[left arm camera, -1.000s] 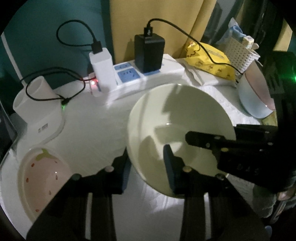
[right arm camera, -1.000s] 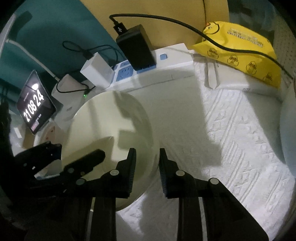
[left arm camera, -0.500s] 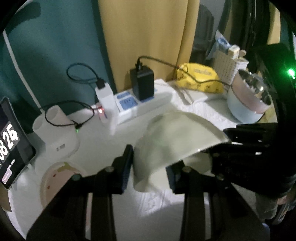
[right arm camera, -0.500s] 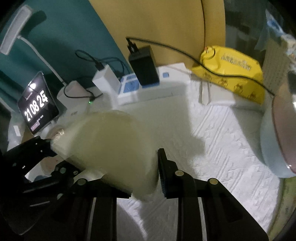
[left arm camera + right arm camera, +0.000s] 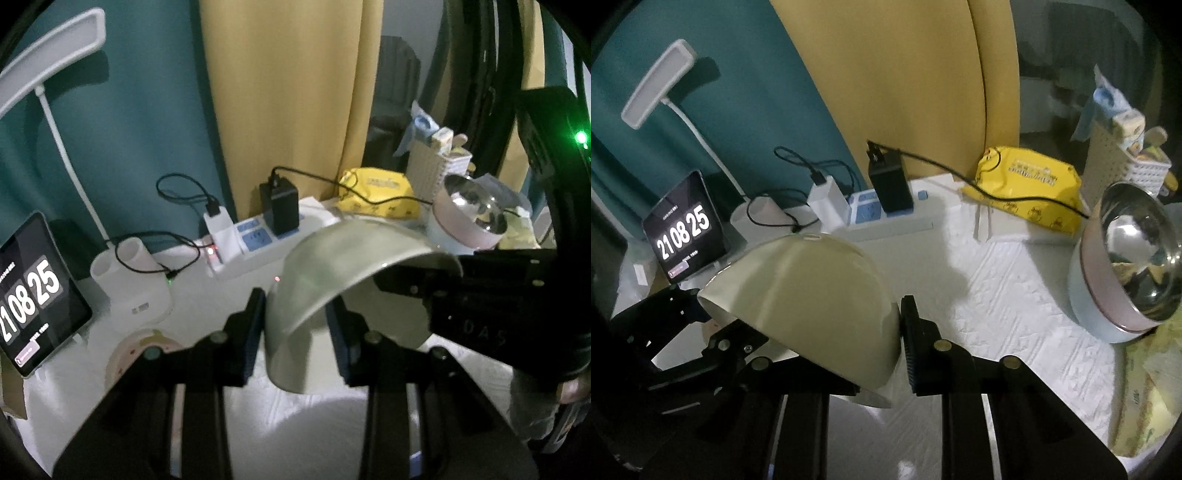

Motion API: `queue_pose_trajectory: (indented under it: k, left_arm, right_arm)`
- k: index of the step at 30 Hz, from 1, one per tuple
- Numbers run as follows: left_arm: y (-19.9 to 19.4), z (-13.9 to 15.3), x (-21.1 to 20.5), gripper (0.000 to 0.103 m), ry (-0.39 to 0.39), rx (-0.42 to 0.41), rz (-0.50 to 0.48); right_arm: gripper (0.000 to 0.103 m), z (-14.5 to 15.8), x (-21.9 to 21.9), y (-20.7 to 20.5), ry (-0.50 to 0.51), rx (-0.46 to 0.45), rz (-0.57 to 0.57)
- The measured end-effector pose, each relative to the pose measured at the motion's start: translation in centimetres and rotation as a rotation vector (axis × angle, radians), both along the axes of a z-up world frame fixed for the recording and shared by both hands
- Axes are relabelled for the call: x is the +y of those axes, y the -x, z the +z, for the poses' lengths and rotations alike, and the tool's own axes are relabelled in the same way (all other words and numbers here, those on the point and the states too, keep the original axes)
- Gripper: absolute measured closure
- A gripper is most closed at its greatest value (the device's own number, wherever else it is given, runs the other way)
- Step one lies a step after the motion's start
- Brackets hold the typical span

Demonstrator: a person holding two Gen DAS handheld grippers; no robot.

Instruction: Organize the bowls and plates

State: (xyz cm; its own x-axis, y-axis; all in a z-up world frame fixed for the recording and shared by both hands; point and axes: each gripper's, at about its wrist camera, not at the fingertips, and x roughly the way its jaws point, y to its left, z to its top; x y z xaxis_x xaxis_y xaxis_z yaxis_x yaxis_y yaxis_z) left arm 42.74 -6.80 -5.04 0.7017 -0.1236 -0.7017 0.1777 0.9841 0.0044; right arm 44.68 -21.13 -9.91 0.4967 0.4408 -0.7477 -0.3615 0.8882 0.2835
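Note:
A pale green plate hangs tilted above the white table cloth, underside up, with a gripper on each side. My left gripper is shut on its near rim. The right gripper's black body reaches in from the right. In the right wrist view the plate covers the left finger. My right gripper is closing on the rim, which lies against its right pad. A pink strawberry-pattern bowl rests on the table at the lower left. A steel-lined bowl stands at the right.
At the back stand a power strip with chargers and cables, a white cup holder, a tablet clock and a desk lamp. A yellow pack and a white basket sit at the back right.
The plate has come up off the table and tipped over, held by both grippers. Both hands have risen, so more of the wall and curtain shows.

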Motion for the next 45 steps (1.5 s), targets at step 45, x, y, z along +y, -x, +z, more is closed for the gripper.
queue_pose_trajectory:
  k: [45]
  left_arm:
    - [13.8, 3.5, -0.2, 0.068, 0.054, -0.066, -0.06]
  right_arm:
    - [0.083, 5.1, -1.9, 14.1, 0.012, -0.089, -0.039]
